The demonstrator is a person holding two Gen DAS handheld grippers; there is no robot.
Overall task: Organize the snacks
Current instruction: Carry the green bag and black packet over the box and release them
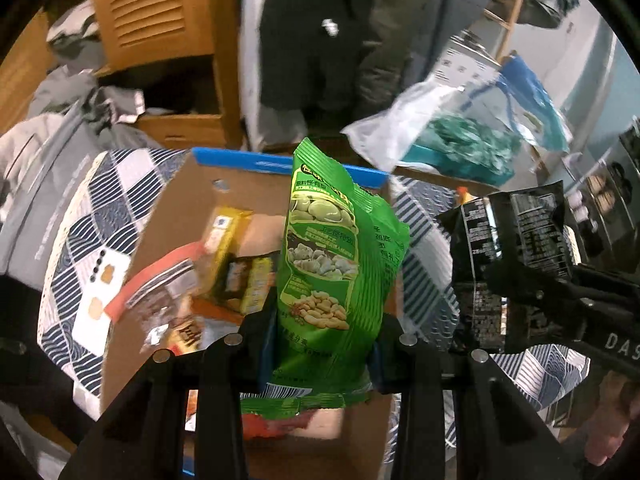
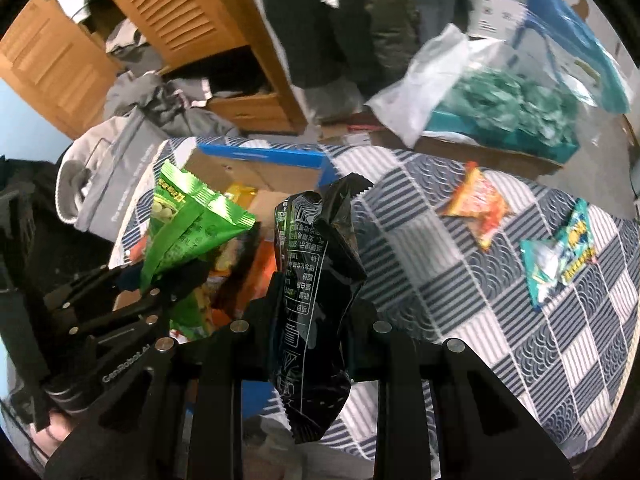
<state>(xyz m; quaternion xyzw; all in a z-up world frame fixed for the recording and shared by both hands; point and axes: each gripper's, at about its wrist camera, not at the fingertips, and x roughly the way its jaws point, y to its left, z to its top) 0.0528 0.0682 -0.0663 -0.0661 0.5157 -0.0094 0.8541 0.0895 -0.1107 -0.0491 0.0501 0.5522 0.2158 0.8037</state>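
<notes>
Nearest the left wrist camera, the left tongs [image 1: 320, 344] are pinching a green snack bag [image 1: 326, 264] by its lower half; the crinkled foil bag stands upright above the open cardboard box [image 1: 176, 208]. The bag's bottom seam and barcode are partly hidden behind the black fingers. In the right wrist view, the right tongs [image 2: 310, 320] are pinching a glossy black snack bag [image 2: 316, 292], which stands upright and creased, its serrated bottom edge hanging below the fingers. The two held bags are near each other but apart, the black one to the right of the green, just off the box's right edge.

The box sits on a bed with a navy-and-white patterned quilt [image 2: 460, 280]. Its brown walls carry a blue strip along the far rim [image 1: 248, 162], and inside lie several yellow, orange and red packets, blurred and hard to tell apart. To the right the quilt lies open, with an orange-red packet [image 2: 476, 204] and a teal packet [image 2: 560, 252] flat on it, well apart from the box. Left of the box, grey clothing [image 1: 48, 184] crowds the bed's edge.

Farther off stand a wooden louvred cabinet [image 1: 160, 12], hanging dark garments, and a clear plastic bag [image 2: 480, 96] with teal contents, all blurred.
</notes>
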